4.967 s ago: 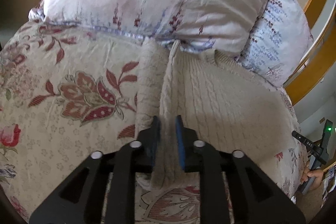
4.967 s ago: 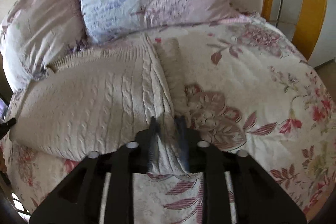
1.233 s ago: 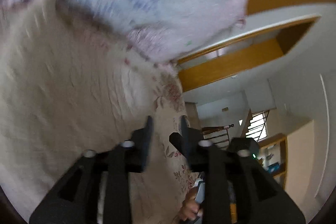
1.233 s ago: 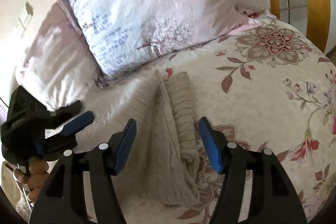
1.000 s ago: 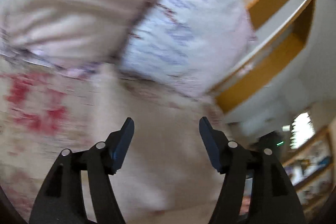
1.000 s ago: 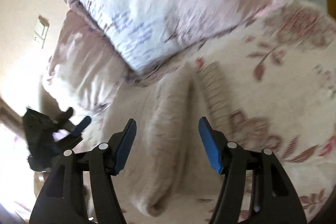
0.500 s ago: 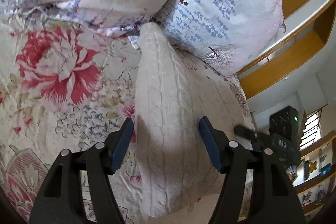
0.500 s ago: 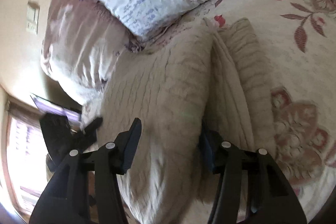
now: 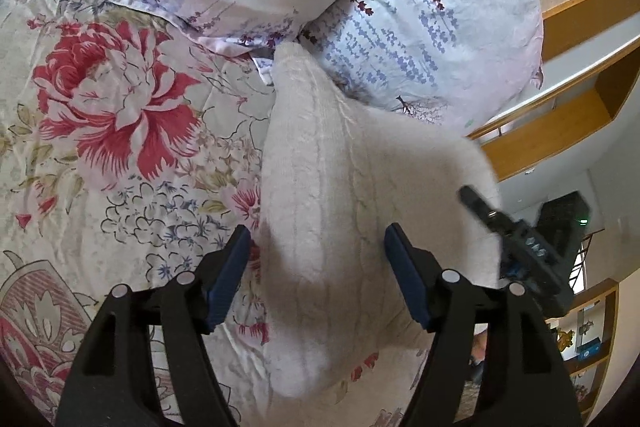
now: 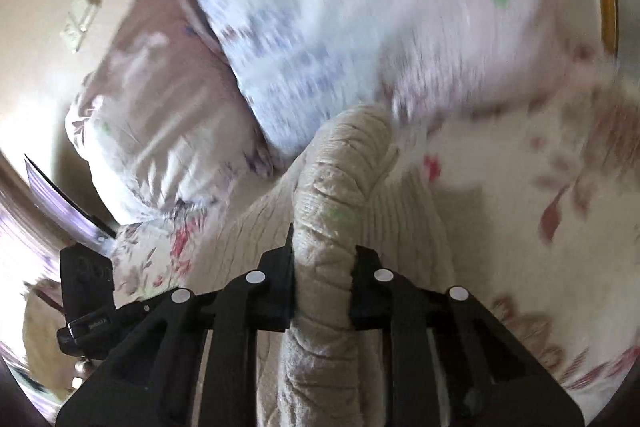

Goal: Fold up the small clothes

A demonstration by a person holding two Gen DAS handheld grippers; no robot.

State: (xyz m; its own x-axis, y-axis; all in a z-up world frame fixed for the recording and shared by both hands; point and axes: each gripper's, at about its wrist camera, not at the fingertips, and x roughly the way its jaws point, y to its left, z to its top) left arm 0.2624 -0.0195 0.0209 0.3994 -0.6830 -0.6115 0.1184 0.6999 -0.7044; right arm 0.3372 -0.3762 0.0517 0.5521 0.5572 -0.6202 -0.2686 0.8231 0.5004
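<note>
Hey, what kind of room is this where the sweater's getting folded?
Most likely a bedroom. The cream knit sweater lies on a bed with a floral bedspread, two printed pillows lean at its head, and a wooden frame runs behind them.

left gripper (image 9: 316, 267) opening, right gripper (image 10: 323, 275) closing

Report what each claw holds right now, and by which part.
The right claw is closing on a bunched fold of the cream knit sweater, pinched between its pads. The left claw, opening, straddles the sweater's folded end without gripping it.
</note>
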